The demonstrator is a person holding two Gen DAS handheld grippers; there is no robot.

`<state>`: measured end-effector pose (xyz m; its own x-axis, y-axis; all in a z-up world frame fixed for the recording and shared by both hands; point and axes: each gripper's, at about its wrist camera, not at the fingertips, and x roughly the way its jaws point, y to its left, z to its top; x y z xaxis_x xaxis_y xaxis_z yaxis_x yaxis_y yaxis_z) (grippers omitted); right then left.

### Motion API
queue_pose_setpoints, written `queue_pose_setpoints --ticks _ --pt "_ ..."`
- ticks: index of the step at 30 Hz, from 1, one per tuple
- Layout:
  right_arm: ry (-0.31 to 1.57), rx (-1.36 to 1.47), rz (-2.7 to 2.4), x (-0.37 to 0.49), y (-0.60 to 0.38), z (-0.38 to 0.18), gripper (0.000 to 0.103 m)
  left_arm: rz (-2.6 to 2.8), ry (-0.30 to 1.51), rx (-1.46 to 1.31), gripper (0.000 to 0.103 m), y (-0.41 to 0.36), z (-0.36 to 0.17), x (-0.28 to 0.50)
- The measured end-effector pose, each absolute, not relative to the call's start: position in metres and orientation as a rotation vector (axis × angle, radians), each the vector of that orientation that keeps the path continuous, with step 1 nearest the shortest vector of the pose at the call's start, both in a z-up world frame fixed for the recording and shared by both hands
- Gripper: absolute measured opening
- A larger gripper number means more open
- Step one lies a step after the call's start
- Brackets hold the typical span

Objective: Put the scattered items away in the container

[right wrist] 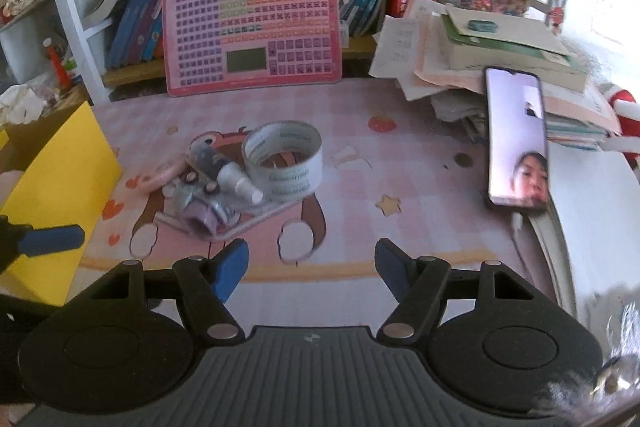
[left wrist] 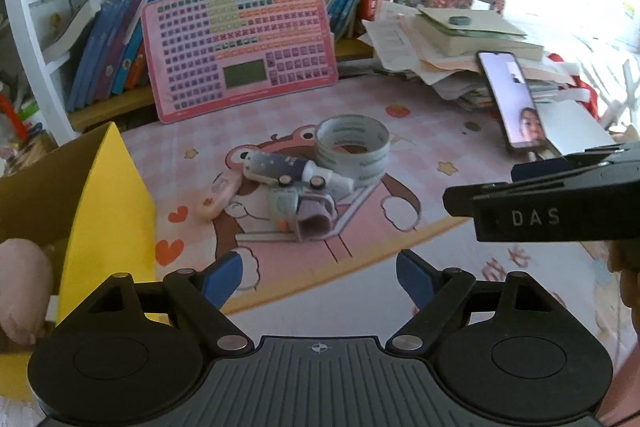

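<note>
One tape roll [left wrist: 352,151], light, stiff; grip across its rim. Beside it: tube [left wrist: 296,171], pink case [left wrist: 218,197]. Yellow box [left wrist: 108,211] left of roll. Both tools [left wrist: 320,277] [right wrist: 310,267] wide, empty.

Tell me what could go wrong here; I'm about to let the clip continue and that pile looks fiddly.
1. The grey tape roll, white spray bottle and pink cutter lie overlapping; grabbing one may drag the others.
2. The propped black phone stands near the right gripper and could be knocked over.
</note>
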<state>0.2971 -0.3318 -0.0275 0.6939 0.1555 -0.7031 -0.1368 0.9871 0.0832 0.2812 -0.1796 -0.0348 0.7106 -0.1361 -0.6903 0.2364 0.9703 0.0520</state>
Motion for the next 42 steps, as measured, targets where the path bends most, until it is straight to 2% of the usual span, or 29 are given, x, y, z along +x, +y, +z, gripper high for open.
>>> queue_pose_setpoints --ticks 12,16,21,42 --pt "0.813 0.019 0.244 0.378 -0.315 -0.047 0.070 -0.119 0.736 0.157 0.085 -0.190 -0.052 0.333" --pt "0.825 -0.013 0.289 0.399 -0.302 -0.058 0.080 -0.065 0.750 0.145 0.084 -0.195 -0.061 0.348" --pt "0.857 -0.034 0.290 0.428 -0.291 -0.070 0.083 -0.059 0.753 0.146 0.080 -0.197 -0.066 0.361" --pt "0.918 -0.028 0.299 0.465 -0.287 -0.096 0.084 -0.035 0.835 0.081 0.073 -0.204 -0.087 0.386"
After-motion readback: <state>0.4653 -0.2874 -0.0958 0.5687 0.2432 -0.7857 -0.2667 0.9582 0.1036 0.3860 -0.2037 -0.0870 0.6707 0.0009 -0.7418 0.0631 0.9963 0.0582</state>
